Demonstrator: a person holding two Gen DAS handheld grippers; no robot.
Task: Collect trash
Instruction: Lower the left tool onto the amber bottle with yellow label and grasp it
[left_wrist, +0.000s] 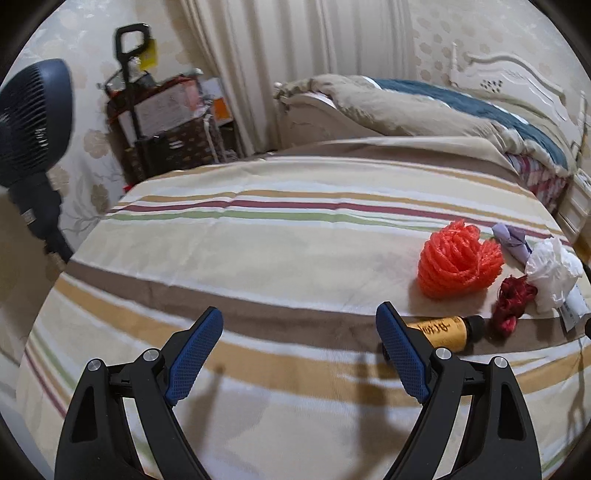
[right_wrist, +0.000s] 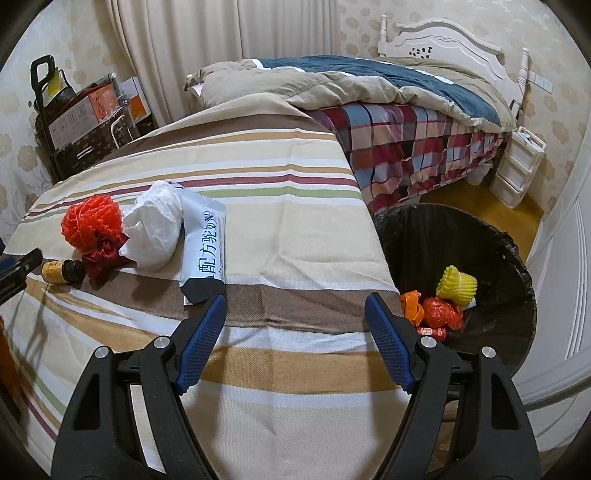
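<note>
While the striped tabletop (right_wrist: 295, 229) fills most of both views, what matters for your next move is the lie of the litter on it — a tight cluster that sits ahead and to the right of your left gripper (left_wrist: 299, 343), ahead and to the left of your right gripper (right_wrist: 295, 325). Both grippers stand wide open with nothing between the pads.

Beside the tabletop's right edge, the black-lined trash bin (right_wrist: 509, 258) already holds a few pieces; only the right wrist view shows it, so the right hand looks the nearer one for dropping.

Working down in size: the white printed packet (right_wrist: 207, 243) lies with its long axis running away from you, its near end just beyond the right gripper's left finger. The crumpled white bag (right_wrist: 155, 229) touches it, then the orange net ball (right_wrist: 92, 221), then the dark red ribbon (right_wrist: 103, 258).

Smallest is the yellow bottle (left_wrist: 443, 332) — lying crosswise, cap to the right, partly hidden behind your left gripper's right finger. A crumpled lilac paper (left_wrist: 509, 240) shows only in the left view.
</note>
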